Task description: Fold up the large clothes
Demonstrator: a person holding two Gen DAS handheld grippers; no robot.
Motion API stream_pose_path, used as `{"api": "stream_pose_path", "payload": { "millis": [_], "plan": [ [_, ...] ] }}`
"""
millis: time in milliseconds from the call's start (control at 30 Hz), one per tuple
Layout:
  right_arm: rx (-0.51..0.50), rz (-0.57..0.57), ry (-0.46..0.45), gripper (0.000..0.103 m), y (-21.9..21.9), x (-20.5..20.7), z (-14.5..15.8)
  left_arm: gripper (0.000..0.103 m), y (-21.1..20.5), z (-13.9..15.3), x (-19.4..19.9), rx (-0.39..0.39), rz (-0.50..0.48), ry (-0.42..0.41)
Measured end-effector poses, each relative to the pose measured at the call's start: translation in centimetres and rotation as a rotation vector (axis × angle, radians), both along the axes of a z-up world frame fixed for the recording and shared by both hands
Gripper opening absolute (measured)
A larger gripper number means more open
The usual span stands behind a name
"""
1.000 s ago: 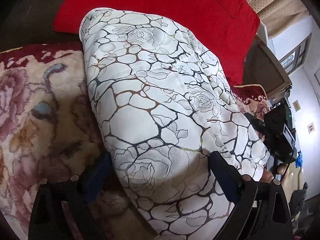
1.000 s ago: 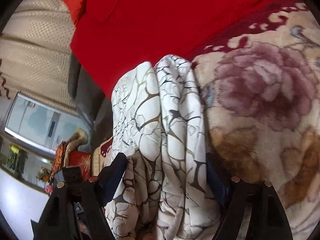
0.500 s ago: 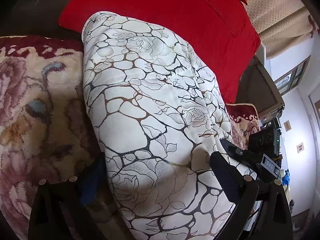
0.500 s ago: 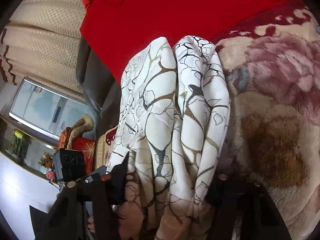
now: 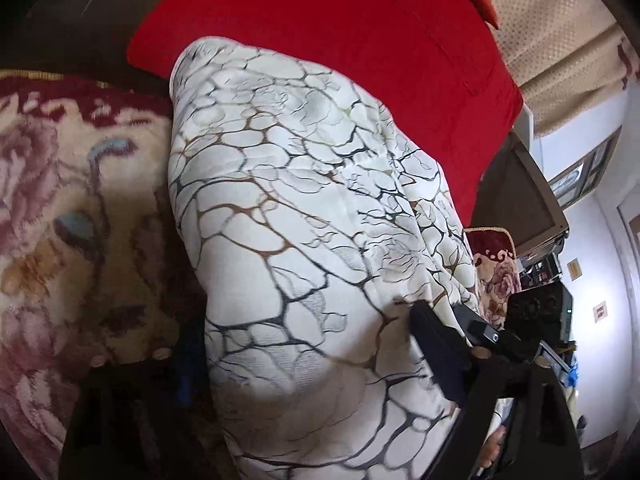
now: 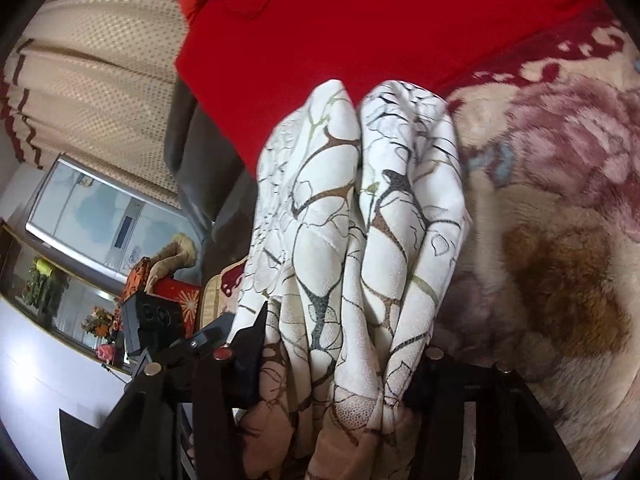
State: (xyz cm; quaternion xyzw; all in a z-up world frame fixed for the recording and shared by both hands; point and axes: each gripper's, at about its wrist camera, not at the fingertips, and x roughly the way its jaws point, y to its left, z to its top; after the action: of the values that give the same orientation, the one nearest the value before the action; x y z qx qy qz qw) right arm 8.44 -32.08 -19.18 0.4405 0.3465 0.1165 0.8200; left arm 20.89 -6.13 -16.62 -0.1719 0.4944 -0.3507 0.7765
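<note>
- Since a second ago, both hand-held grippers' jaws have narrowed around the white fabric printed with dark cracked-stone veins and pale roses [image 5: 304, 248], and in the right wrist view the bundle now fills more of the frame, its top reaching up over the red cloth.
- The left hand-held gripper [image 5: 308, 364] straddles the broad, rounded fold of the fabric; its jaws are closing, the right finger [image 5: 440, 356] dents the cloth, while the left one is in shadow and contact there cannot be told.
- The right hand-held gripper [image 6: 336, 364] has the fabric [image 6: 360, 240] gathered into upright pleats between its jaws, which are closing; both fingers press into the bunched cloth.
- The fabric lies on a plush blanket with large pink and brown flowers on cream [image 5: 72, 216], its far end against a bright red cloth [image 5: 340, 32] behind.
- The same blanket [image 6: 560, 240] and red cloth [image 6: 380, 28] show in the right wrist view.
- A beige dotted curtain [image 6: 100, 64] hangs at the left of that view.
</note>
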Motion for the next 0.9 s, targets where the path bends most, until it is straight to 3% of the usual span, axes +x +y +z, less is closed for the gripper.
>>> {"api": "stream_pose_path", "payload": {
  "millis": [200,500,600,767,900],
  "plan": [
    [-0.01,0.041,-0.05,0.05,2.2,-0.3,1.7,0.079,-0.3,-0.3,-1.3,-0.002,-0.005,-0.034],
    [0.016,0.098,-0.106,0.05,4.9,-1.8,2.8,0.079,2.4,2.3,-2.5,0.009,0.006,-0.073],
    [0.02,0.113,-0.089,0.05,5.6,-2.6,2.0,0.079,2.7,2.3,-3.8,0.089,-0.001,-0.087],
    [0.03,0.087,0.014,0.049,5.6,-3.8,-0.9,0.079,1.0,0.7,-5.0,0.339,-0.012,-0.156],
    [0.033,0.028,0.051,0.051,5.1,-4.3,-1.7,0.079,1.4,1.0,-5.2,0.328,-0.003,-0.147]
  ]
}}
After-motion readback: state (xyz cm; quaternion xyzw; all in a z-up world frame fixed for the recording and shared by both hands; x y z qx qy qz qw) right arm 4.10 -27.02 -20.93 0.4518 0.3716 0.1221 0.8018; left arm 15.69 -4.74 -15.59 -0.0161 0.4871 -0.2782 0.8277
